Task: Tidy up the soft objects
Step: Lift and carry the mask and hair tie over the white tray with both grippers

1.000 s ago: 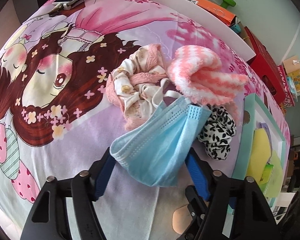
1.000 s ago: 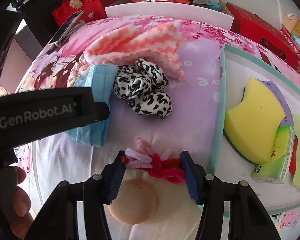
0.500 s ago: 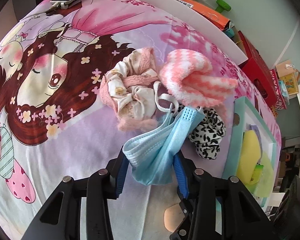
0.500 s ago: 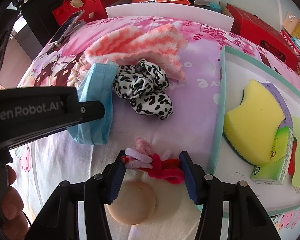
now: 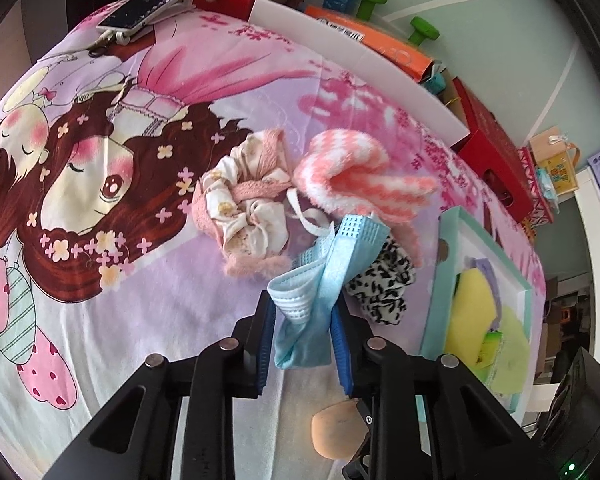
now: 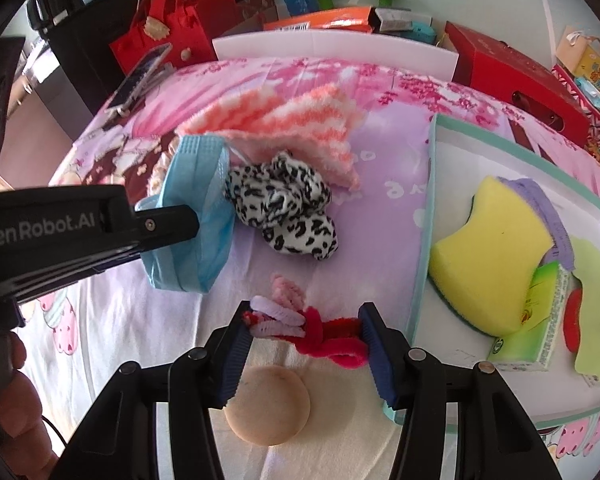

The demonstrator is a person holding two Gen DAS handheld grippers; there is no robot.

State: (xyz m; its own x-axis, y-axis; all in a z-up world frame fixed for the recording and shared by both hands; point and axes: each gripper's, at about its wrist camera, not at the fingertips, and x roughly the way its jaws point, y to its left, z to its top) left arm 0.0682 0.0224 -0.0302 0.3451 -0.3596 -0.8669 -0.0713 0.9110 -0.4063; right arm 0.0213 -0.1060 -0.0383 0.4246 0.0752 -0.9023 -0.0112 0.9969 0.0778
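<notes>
1. Face mask (image 5: 314,300): your left gripper (image 5: 304,334) jaws, just closing, pinch it bunched between them.
2. Pipe-cleaner bundle (image 6: 314,330): your right gripper (image 6: 305,342) jaws clamp it endwise, half spread.

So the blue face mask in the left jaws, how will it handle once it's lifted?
Probably floppy: the blue face mask is already bunched and folded where the left gripper, whose jaws have just been closing, squeezes it. Likely very light, being thin pleated sheet. Its loose white ear loop may trail and snag the cream scrunchie beside it.
</notes>
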